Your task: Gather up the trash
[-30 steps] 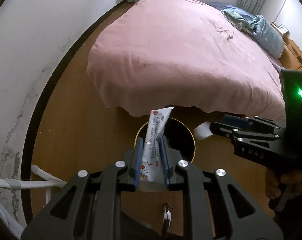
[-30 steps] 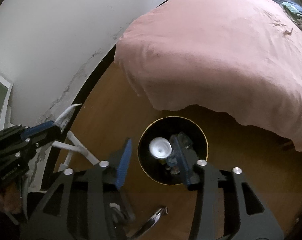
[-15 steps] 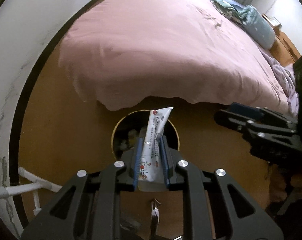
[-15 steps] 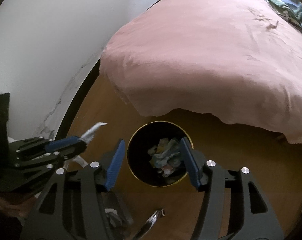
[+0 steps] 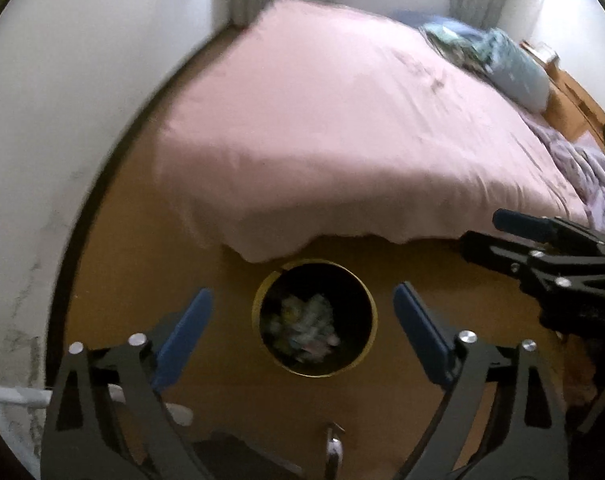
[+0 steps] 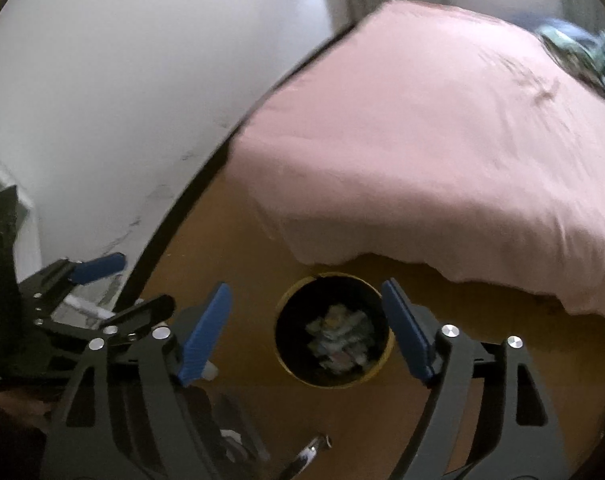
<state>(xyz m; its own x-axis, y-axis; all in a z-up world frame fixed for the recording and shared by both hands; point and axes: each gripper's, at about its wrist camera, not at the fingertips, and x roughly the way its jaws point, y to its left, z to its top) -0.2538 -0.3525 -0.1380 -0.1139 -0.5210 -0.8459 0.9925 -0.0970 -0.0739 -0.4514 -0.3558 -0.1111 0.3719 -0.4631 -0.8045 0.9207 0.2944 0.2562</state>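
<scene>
The left hand-held gripper [image 5: 302, 334] stood wide apart and empty, directly above the bin [image 5: 369, 292]. The right hand-held gripper [image 6: 305, 334] was likewise spread wide and empty, its blue pads [image 6: 406, 336] flanking the bin [image 6: 387, 354] opening. Crumpled trash [image 5: 302, 326] lay at the bottom of the bin. The bin stood on the wooden floor [image 5: 142, 264], its far rim just beside the overhanging edge of the pink bedsheet [image 5: 342, 140]. Bare floor lay to the bin's left, bounded by a dark skirting strip [image 5: 102, 184] along the white wall [image 5: 62, 100].

No lettering, label or number can be read on anything here.
</scene>
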